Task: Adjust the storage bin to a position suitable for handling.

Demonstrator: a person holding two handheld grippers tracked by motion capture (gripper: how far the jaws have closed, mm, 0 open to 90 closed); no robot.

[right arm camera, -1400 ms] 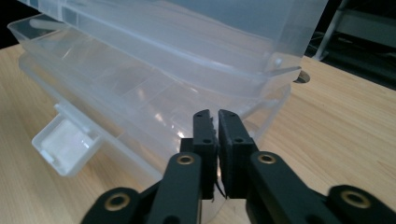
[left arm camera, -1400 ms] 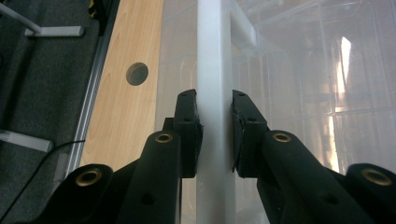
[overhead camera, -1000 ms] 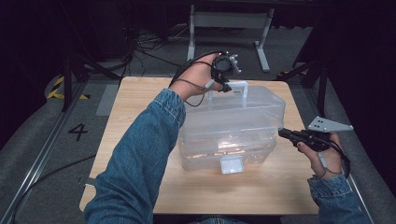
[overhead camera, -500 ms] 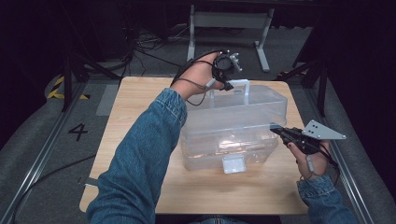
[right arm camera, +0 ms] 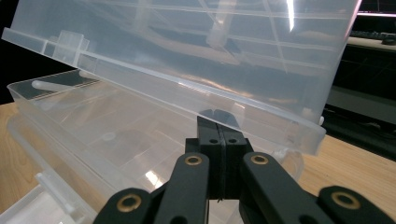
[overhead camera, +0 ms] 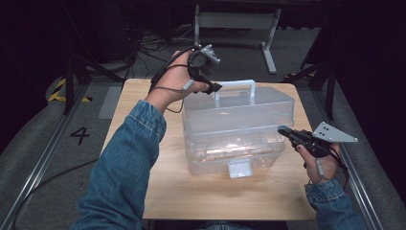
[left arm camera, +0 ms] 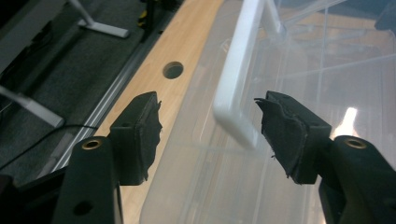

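A: What has changed since a second ago?

B: The left claw [overhead camera: 214, 88] was shut on the white handle [overhead camera: 234, 91] of the clear box [overhead camera: 239, 124]. Its jaws have just been opening, and in the left gripper view the handle [left arm camera: 233, 84] stands between the two pads [left arm camera: 140, 126] with a gap on each side, so nothing is held. The right claw [overhead camera: 282, 130] has come in from the side, up to the box's right end.

A: And the right one's grip?

B: Its jaws are pressed flat together. In the right gripper view its tip [right arm camera: 217, 116] sits just under the front rim of the lid [right arm camera: 187, 51], which stands tilted above the lower part of the box. Whether it touches the rim I cannot tell; nothing is between the jaws.

A: Where is the box itself?

B: In the middle of the worktop [overhead camera: 143, 100], its latch tab [overhead camera: 239, 168] facing the person and the handle on the far edge of the lid.

A: So what does the release mean?

B: My reading: the left hand has given up the lid, and its weight either rests on its hinge or passes to the right claw beneath the rim. If that tip is not bearing it, the lid may drop shut.
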